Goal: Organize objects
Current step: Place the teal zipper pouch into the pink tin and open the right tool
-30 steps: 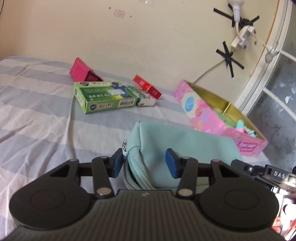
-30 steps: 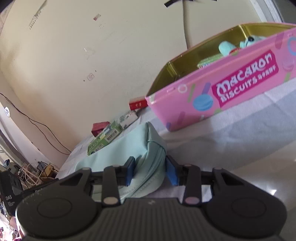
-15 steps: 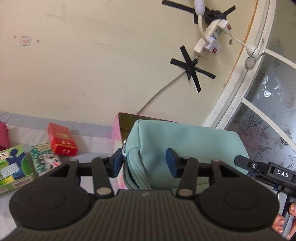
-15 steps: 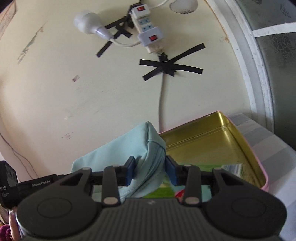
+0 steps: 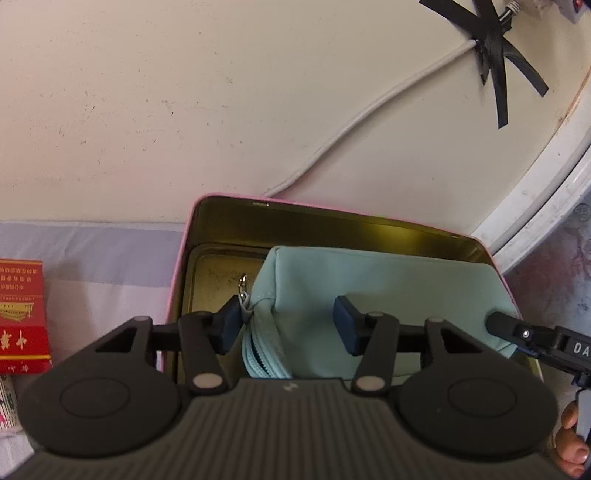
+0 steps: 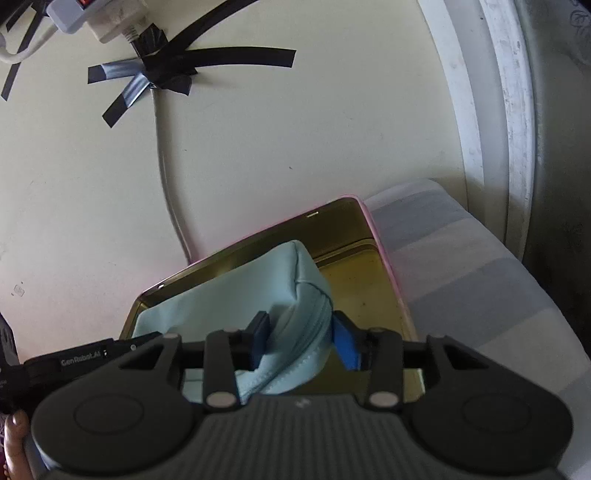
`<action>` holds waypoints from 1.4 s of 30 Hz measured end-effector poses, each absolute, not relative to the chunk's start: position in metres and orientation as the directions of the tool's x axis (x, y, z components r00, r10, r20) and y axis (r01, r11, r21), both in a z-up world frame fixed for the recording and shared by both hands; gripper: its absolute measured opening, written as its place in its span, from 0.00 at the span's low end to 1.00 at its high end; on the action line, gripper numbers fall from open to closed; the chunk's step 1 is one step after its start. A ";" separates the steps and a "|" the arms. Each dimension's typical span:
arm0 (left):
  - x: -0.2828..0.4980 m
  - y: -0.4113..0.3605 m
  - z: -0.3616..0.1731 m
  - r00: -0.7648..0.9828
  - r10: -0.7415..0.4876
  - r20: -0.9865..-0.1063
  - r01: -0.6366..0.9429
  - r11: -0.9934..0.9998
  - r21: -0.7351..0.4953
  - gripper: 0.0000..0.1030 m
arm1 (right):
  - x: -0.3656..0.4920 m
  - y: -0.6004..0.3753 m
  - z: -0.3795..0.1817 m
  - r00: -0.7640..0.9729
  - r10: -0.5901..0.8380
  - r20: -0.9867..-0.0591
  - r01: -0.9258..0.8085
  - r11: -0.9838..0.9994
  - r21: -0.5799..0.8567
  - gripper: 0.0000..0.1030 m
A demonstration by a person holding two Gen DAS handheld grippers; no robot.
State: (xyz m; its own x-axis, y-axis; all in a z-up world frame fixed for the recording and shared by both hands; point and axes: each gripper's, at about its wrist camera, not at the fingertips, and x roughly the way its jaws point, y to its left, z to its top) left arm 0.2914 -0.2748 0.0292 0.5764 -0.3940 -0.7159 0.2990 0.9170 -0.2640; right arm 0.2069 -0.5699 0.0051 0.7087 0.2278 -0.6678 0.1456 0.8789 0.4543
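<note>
Task item: pale teal pouch point(image 5: 388, 288), zipped, lying lengthwise inside the pink tin point(image 5: 332, 221), on its gold floor and against the far wall. Bare floor visible past the zip-pull end in the left wrist view and past the seamed end in the right wrist view. Tin position: on the striped bed sheet point(image 6: 461, 266), close to the cream wall and beside the white window frame point(image 6: 491, 110). Left hand-held gripper point(image 5: 288, 325): angled downward over the tin, jaws narrow and just opened a little, zip-pull end of the pouch between them. Left pad just beside the metal zip pull; right pad in front of the pouch's long face; actual pad pressure on the fabric not determinable from this view. Right hand-held gripper point(image 6: 301, 341): angled downward at the opposite, seamed end, jaws narrow and likewise just opened a little, pouch end between them. Fabric folded around one dark pad, blue pad touching the stitched edge; grip on the pouch retained. Outside the tin: red packet point(image 5: 22, 314) with gold print on the sheet, well to the side. On the wall: white cable point(image 5: 369, 110) fixed with crossed black tape point(image 5: 495, 55), leading to a power strip point(image 6: 92, 18).
</note>
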 end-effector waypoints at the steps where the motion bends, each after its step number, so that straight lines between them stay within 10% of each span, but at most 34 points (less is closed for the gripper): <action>1: 0.291 -0.277 0.029 0.581 -0.391 -0.714 0.304 0.918 -0.255 0.55 | 0.210 -0.568 0.005 0.710 0.217 -0.670 0.150 0.883 0.445 0.44; 3: 0.286 -0.278 0.029 0.585 -0.397 -0.707 0.309 0.915 -0.259 0.57 | 0.213 -0.566 0.004 0.724 0.202 -0.660 0.148 0.889 0.434 0.57; 21: 0.109 -0.215 0.067 0.699 -0.469 -0.540 0.480 0.867 -0.132 0.58 | 0.080 -0.498 0.058 0.852 0.093 -0.515 0.032 0.973 0.229 0.56; 42: 0.041 -0.099 0.006 0.744 -0.336 -0.578 0.401 0.916 -0.016 0.60 | -0.030 -0.375 -0.006 0.715 0.247 -0.654 -0.105 0.963 0.249 0.56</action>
State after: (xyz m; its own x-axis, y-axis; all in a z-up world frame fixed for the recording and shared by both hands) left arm 0.0407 -0.0994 0.0061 0.7439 -0.3359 -0.5777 0.4012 0.9159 -0.0160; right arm -0.0300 -0.3750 -0.0062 0.7152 0.2469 -0.6538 -0.1048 0.9628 0.2490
